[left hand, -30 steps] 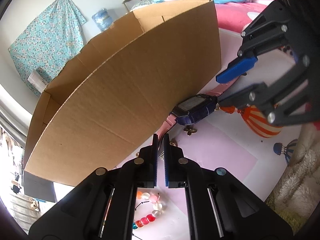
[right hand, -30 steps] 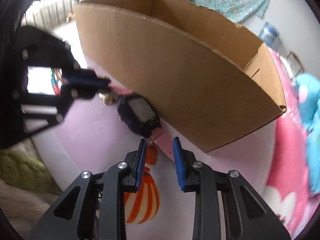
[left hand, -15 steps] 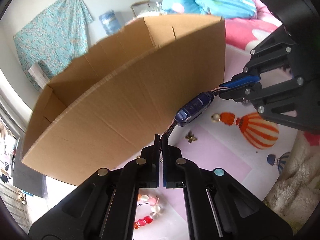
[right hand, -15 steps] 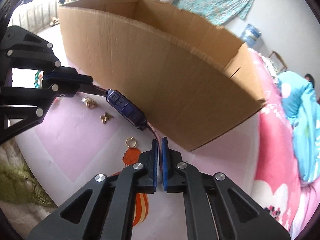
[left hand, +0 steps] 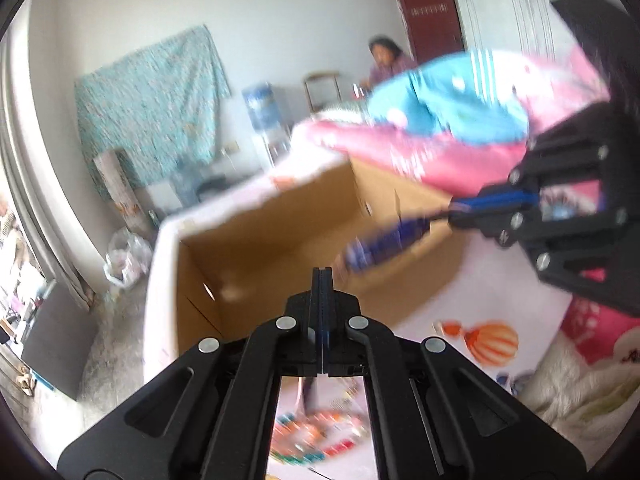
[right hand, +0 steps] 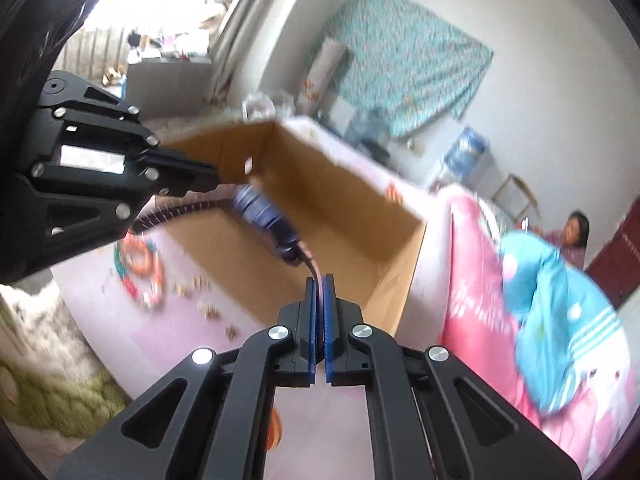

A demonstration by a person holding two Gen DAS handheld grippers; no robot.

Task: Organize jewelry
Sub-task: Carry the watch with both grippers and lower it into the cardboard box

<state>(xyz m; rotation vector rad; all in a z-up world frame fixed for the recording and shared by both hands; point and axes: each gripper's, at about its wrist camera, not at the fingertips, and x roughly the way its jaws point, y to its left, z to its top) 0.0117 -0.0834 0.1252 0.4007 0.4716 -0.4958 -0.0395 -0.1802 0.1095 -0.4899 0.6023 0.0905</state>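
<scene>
A watch with a dark blue case (right hand: 264,216) and pink strap hangs stretched between both grippers, above the near wall of an open cardboard box (right hand: 320,196). My right gripper (right hand: 319,280) is shut on one strap end. My left gripper (left hand: 322,274) is shut on the other strap end; in the right wrist view it (right hand: 212,178) comes in from the left. In the left wrist view the watch case (left hand: 380,244) is blurred over the box (left hand: 256,236), with the right gripper (left hand: 460,210) at the right.
Bead bracelets (right hand: 140,268) and several small earrings (right hand: 208,308) lie on the pink mat in front of the box. A pink and blue quilt (right hand: 560,312) is piled right of the box. A shaggy rug (right hand: 48,360) lies at the mat's near edge.
Both grippers have lifted the watch off the mat, up to the box's open top. The box's inside now shows. The view is blurred from motion.
</scene>
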